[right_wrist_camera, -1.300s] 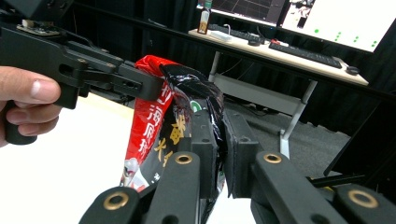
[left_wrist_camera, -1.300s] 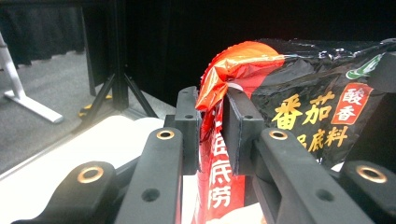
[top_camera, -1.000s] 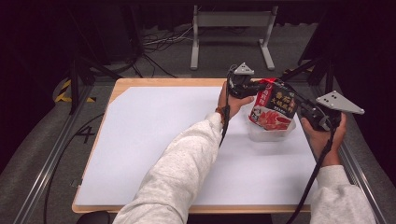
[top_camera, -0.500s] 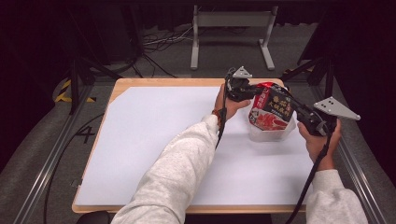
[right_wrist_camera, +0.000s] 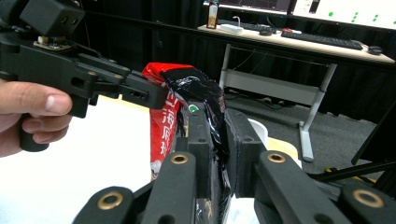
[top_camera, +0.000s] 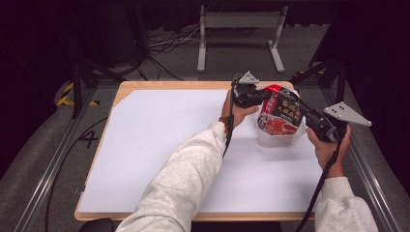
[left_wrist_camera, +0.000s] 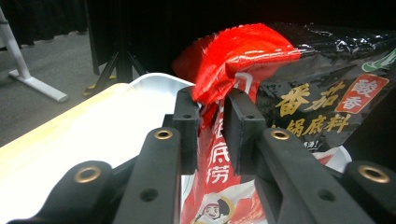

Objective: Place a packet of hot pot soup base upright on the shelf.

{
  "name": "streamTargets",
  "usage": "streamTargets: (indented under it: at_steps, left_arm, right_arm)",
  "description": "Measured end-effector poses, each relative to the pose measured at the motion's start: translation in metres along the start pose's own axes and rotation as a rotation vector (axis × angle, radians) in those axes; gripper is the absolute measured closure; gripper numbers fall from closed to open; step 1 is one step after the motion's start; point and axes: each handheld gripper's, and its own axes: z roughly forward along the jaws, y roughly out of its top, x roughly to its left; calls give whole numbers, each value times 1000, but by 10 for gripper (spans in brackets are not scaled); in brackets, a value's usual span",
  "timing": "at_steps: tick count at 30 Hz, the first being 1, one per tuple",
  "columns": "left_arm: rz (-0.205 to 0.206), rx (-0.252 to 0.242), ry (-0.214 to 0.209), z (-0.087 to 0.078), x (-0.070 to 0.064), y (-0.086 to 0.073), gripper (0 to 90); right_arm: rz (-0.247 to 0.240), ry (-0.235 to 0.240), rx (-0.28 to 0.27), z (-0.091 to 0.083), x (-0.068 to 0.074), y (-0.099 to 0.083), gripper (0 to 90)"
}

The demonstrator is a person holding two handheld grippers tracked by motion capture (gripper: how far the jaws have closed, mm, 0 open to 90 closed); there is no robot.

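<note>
The left claw [left_wrist_camera: 212,128] is clamped on the red upper corner of the sauce packet [left_wrist_camera: 299,93], its jaws pinching the crinkled plastic between them. The right claw [right_wrist_camera: 218,135] is likewise clenched on the packet's black edge. In the high view the packet [top_camera: 280,116] hangs between the two claws in the right half of the frame, held upright over a clear tub [top_camera: 283,139] that sits on the white mat [top_camera: 159,145].

The left gripper view gives the yellow lettering and the cartoon figure on the packet's face, and the white rim of the tub [left_wrist_camera: 154,81] behind it. The right gripper view shows instead the left claw [right_wrist_camera: 154,95] from the side, a hand [right_wrist_camera: 28,109] around its grip, and a desk [right_wrist_camera: 299,44] with keyboards far behind.

The tub stands close to the mat's right edge, near the upper right corner of the wooden table [top_camera: 169,85]. The whole left of the mat lies open. A grey sleeve [top_camera: 183,179] crosses the mat's middle from the bottom of the frame. Beyond the table stands a grey metal stand [top_camera: 239,29] with cables on the floor beside it.
</note>
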Motion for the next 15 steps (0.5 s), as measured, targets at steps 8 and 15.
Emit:
streamTargets:
  at_steps: [8,15]
  left_arm:
    - [0,12,5,2,-2,-4,699]
    - [5,25,13,0,-3,-8,682]
  right_arm:
    - [7,-26,4,0,-2,-3,787]
    - [34,-40,9,0,-4,-7,738]
